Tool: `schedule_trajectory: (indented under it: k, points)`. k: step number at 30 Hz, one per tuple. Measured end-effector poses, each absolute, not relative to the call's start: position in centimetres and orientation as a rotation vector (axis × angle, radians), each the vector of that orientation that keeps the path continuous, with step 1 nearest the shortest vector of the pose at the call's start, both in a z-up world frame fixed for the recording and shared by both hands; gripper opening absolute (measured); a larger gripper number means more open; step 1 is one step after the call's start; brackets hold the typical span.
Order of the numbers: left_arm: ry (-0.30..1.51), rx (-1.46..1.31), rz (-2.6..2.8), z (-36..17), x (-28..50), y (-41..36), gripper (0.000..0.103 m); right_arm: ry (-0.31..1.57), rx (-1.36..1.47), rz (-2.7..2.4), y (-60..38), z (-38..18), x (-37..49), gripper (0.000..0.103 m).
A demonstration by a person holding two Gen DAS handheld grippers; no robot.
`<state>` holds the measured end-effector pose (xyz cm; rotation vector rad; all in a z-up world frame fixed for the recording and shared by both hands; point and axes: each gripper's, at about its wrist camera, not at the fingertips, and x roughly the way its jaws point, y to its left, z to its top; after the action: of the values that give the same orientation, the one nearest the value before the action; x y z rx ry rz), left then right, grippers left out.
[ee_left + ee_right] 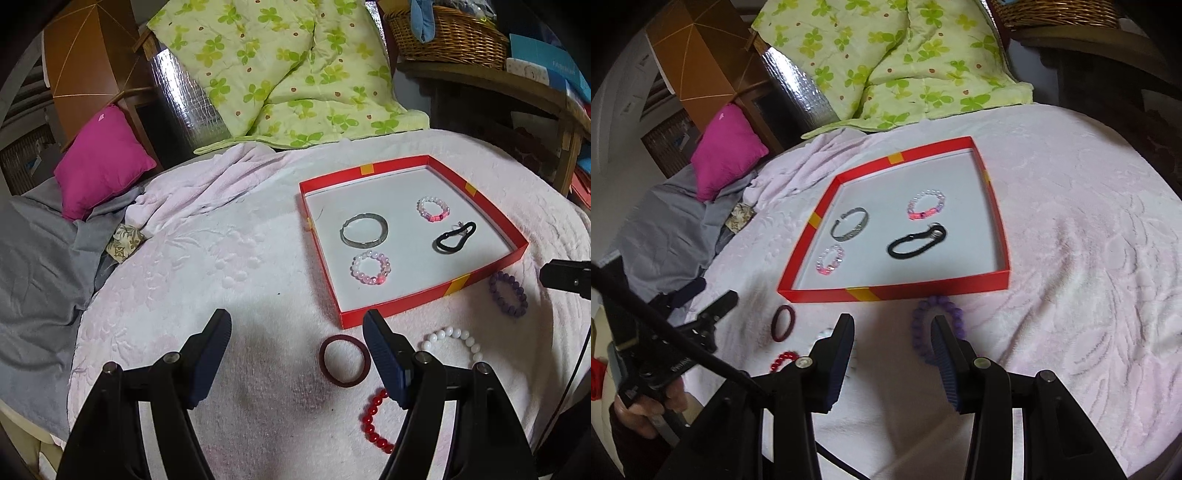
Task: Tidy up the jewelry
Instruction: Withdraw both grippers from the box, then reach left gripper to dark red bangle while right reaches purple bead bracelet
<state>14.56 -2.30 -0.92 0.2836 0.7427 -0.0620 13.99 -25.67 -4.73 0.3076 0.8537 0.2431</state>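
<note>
A red tray (395, 305) (897, 290) lies on the pale pink blanket. It holds a silver bangle (364, 229) (849, 224), two pink bead bracelets (370, 267) (433, 209) and a black hair tie (453, 238) (918, 242). In front of the tray lie a maroon ring (344, 360) (783, 322), a white bead bracelet (452, 336), a red bead bracelet (373, 421) (783, 360) and a purple bead bracelet (508, 298) (936, 325). My left gripper (297, 325) is open and empty, left of the maroon ring. My right gripper (894, 325) is open and empty, its right finger over the purple bracelet.
A green clover quilt (280, 70) and a magenta cushion (101, 162) lie behind the tray. Grey cloth (40, 266) lies at the left. A wicker basket (447, 35) stands on a shelf at the back right. The other gripper's tip (565, 277) shows at the right edge.
</note>
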Motion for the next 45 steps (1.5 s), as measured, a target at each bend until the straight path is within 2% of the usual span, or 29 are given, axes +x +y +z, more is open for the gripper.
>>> schedule_trajectory:
  k: [25, 39, 45]
  points:
    - [0.763, 0.307, -0.060, -1.5, 14.6, -1.6, 0.074, 0.878, 0.333, 0.214, -27.2, -5.6, 14.8, 0.047]
    - [0.974, 0.269, -0.071, -6.9, 17.2, 1.2, 0.074, 0.928, 0.456, 0.146, -31.0, -8.2, 16.2, 0.047]
    - [1.001, 0.213, -0.098, -7.4, 17.7, 2.4, 0.074, 0.953, 0.354, 0.149, -28.9, -8.9, 17.1, 0.042]
